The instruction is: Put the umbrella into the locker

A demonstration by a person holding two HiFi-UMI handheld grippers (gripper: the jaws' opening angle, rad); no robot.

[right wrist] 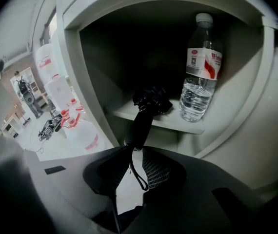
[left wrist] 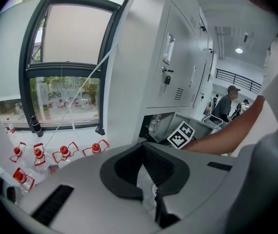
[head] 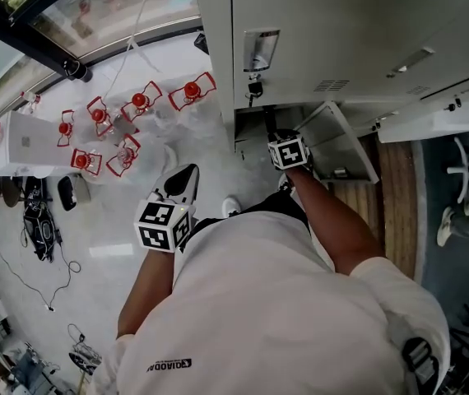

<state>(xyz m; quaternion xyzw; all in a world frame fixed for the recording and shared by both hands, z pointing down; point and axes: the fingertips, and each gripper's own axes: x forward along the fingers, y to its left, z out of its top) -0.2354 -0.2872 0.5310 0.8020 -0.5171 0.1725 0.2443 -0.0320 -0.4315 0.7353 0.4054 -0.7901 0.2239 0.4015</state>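
In the right gripper view a black folded umbrella [right wrist: 146,113] lies inside the open locker [right wrist: 105,48]. Its bunched canopy rests on the shelf [right wrist: 178,123] and its handle points out over the shelf edge. My right gripper [right wrist: 134,149] is closed narrowly on the end of that handle, and the wrist strap hangs down between the jaws. A clear water bottle [right wrist: 200,77] stands on the shelf just right of the umbrella. In the head view my right gripper [head: 276,132] reaches into the low compartment beside its swung-out door [head: 337,142]. My left gripper [head: 183,179] hangs shut and empty over the floor.
Grey lockers [head: 333,39] fill the wall ahead. Several red-capped bottles [head: 140,101] stand on the white floor to the left, by a window [left wrist: 66,91]. Large water jugs [right wrist: 56,89] stand left of the locker. A person [left wrist: 225,106] stands far down the row.
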